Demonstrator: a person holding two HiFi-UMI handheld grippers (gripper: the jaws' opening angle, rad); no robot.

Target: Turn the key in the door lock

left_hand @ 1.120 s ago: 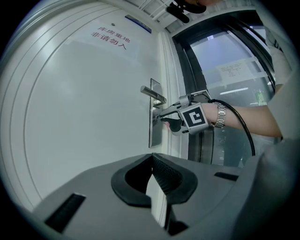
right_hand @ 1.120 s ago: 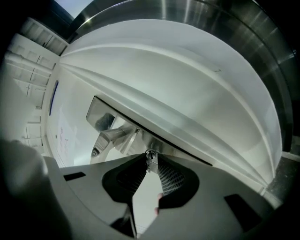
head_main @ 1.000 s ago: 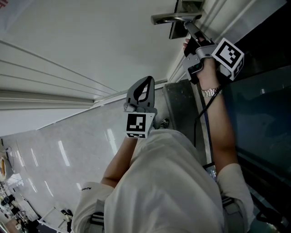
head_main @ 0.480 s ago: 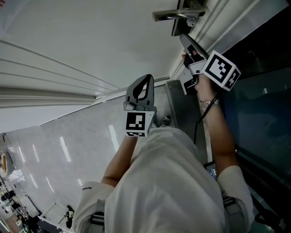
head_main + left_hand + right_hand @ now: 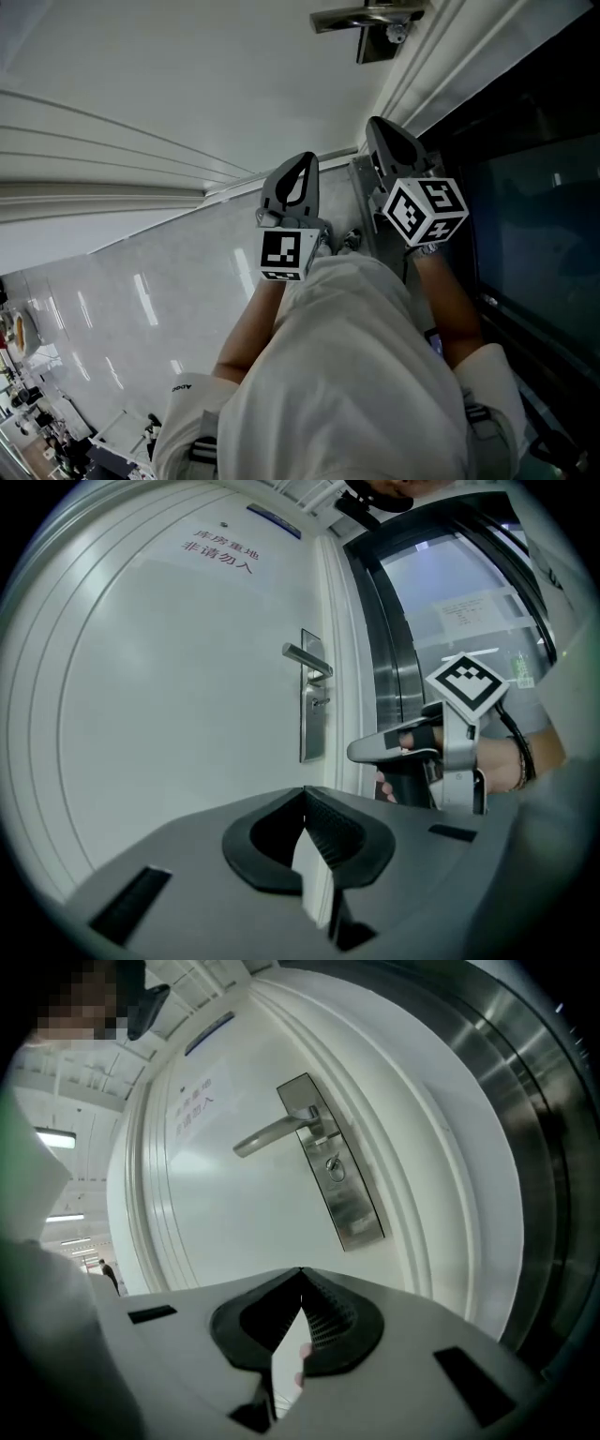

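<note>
The white door (image 5: 187, 84) carries a metal lever handle (image 5: 361, 16) on a long lock plate (image 5: 312, 726). A small key (image 5: 397, 36) sticks out of the lock (image 5: 334, 1168) under the handle. My right gripper (image 5: 380, 124) hangs well below the lock, off the key; its jaws have just been closing and stand shut with nothing between them. In the left gripper view the right gripper (image 5: 356, 753) points toward the door frame. My left gripper (image 5: 304, 161) is held in front of the door, shut and empty.
A steel frame (image 5: 375, 225) and dark glass panel (image 5: 534, 187) stand to the right of the door. A sign with printed characters (image 5: 217, 553) is high on the door. Polished tile floor (image 5: 122, 309) lies below. The person's white shirt (image 5: 347, 375) fills the lower head view.
My right gripper has come away from the key, dropped down and back toward the body, rolled, and closed empty. The key stays in the lock. The left gripper has held still.
</note>
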